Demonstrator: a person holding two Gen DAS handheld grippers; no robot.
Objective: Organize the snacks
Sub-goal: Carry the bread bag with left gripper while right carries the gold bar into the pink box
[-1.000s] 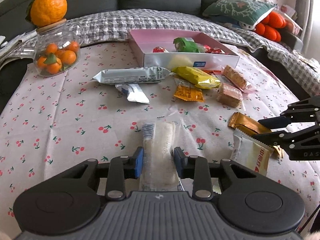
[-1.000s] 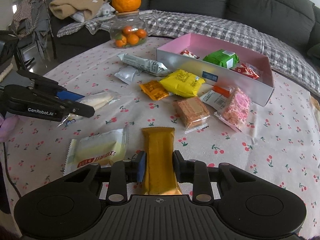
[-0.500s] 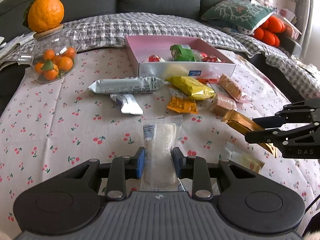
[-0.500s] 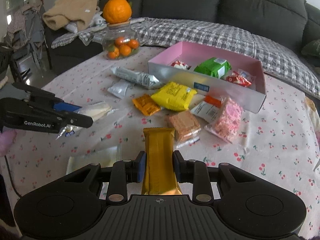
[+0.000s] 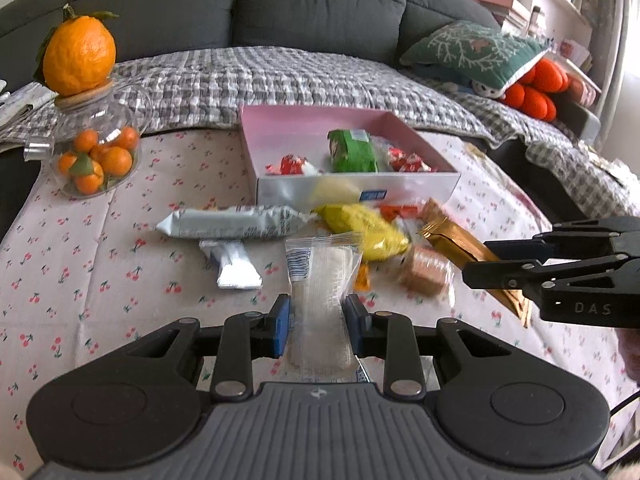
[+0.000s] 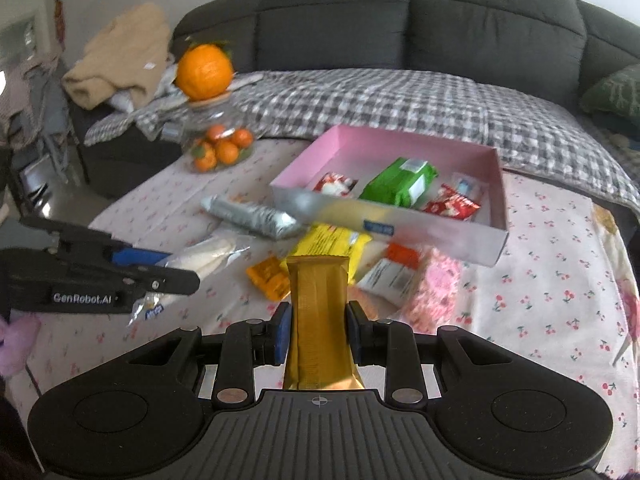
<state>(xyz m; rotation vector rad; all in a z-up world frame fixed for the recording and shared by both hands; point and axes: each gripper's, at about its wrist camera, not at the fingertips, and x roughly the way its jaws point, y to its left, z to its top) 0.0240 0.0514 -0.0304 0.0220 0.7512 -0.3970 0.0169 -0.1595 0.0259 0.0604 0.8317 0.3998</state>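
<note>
Left gripper (image 5: 318, 322) fingers clamped on clear-wrapped snack (image 5: 320, 280), right gripper (image 6: 318, 326) fingers clamped on gold bar (image 6: 318, 304)

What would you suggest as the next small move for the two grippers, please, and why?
Probably carry both forward over the pink box and release there. The left gripper is shut on a clear-wrapped white snack, the right gripper on a gold bar; both appear lifted off the tablecloth, and the box has bare floor at its far end.
</note>
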